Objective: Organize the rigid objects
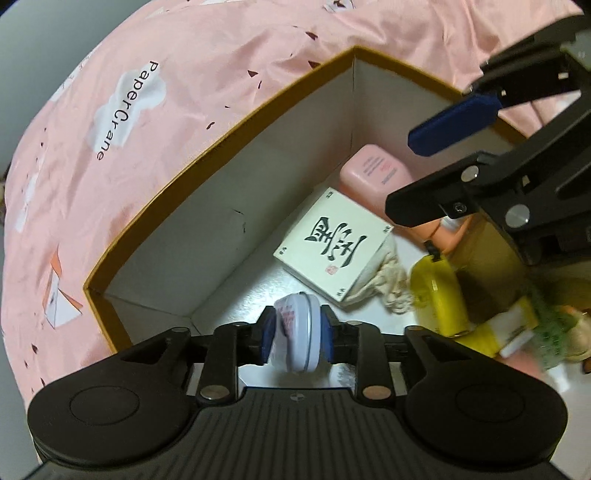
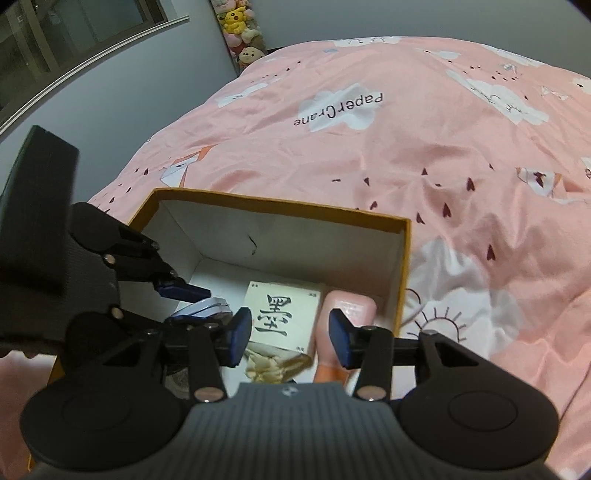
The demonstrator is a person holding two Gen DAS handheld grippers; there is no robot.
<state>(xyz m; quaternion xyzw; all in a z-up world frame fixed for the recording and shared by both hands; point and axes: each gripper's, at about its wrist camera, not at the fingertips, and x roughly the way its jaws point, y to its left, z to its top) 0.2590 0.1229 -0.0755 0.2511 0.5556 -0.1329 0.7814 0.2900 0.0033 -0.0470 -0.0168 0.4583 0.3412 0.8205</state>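
A cardboard box [image 1: 221, 147] with an ochre rim [image 2: 277, 205] sits on a pink bedspread. My left gripper [image 1: 297, 332] points down into its near corner. A small round white tin [image 1: 299, 328] stands on edge between the blue pads, blurred and loose, not pressed. The right wrist view shows the same tin [image 2: 208, 308] between those fingers. My right gripper [image 2: 290, 341] hangs open and empty over a white square box with a black character [image 2: 280, 314] and a pink bottle [image 2: 351, 306]. It enters the left wrist view as the right gripper [image 1: 424, 173], above the pink bottle [image 1: 373, 173].
Inside the box also lie the character box [image 1: 332, 243], a beige cloth pouch [image 1: 391, 284], a yellow item [image 1: 436, 295] and green netting [image 1: 550, 328]. The pink bedspread [image 2: 443, 166] surrounds the box. Plush toys [image 2: 240, 26] sit by the far wall.
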